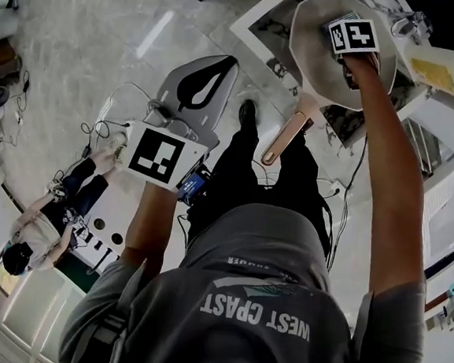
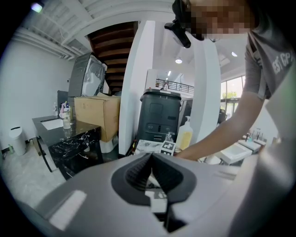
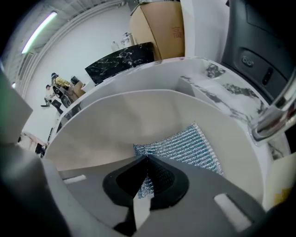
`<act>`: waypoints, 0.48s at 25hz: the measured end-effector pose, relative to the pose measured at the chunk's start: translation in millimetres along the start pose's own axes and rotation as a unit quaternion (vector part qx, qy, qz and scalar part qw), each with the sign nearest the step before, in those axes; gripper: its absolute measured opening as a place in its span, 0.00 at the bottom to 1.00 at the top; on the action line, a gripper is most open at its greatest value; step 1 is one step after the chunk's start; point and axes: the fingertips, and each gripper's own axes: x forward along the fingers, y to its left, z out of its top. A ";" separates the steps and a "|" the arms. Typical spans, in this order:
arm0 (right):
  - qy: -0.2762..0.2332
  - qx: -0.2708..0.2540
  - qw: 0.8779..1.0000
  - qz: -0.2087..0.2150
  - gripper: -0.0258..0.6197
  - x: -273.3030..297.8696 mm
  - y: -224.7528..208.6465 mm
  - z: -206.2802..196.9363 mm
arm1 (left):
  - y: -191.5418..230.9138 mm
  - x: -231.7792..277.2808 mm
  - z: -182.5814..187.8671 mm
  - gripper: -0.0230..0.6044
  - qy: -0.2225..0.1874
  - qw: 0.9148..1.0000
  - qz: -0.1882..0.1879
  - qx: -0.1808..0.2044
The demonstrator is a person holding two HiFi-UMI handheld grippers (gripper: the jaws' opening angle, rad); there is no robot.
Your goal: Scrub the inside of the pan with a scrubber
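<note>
Jaws of the right gripper (image 3: 147,159) are clamped on the near edge of the scrubber (image 3: 185,146). Those of the left gripper (image 2: 150,157) are pressed together with nothing between them. At the marble counter (image 3: 222,90), far right, is the pale pan (image 3: 115,120), its copper-toned handle (image 1: 282,140) pointing toward the person. The silvery-blue scrubber lies against the pan's inside wall, spreading away to the right of the right jaws. The left gripper hangs well apart, near left.
</note>
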 end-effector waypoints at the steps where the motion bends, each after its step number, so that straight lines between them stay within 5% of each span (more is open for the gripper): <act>1: 0.004 -0.012 1.000 0.009 0.05 1.5 12.0 2.6 | 1.9 -1.5 0.2 0.04 -0.003 1.000 0.003 -0.001; 6: 0.041 -0.081 0.995 0.041 0.05 1.5 58.0 -9.2 | 4.0 -8.7 5.8 0.04 -0.021 1.000 0.006 0.001; 12: 0.056 -0.073 0.994 0.050 0.05 -25.5 61.7 -38.4 | -0.6 -20.6 16.9 0.04 -0.029 1.000 -0.001 0.005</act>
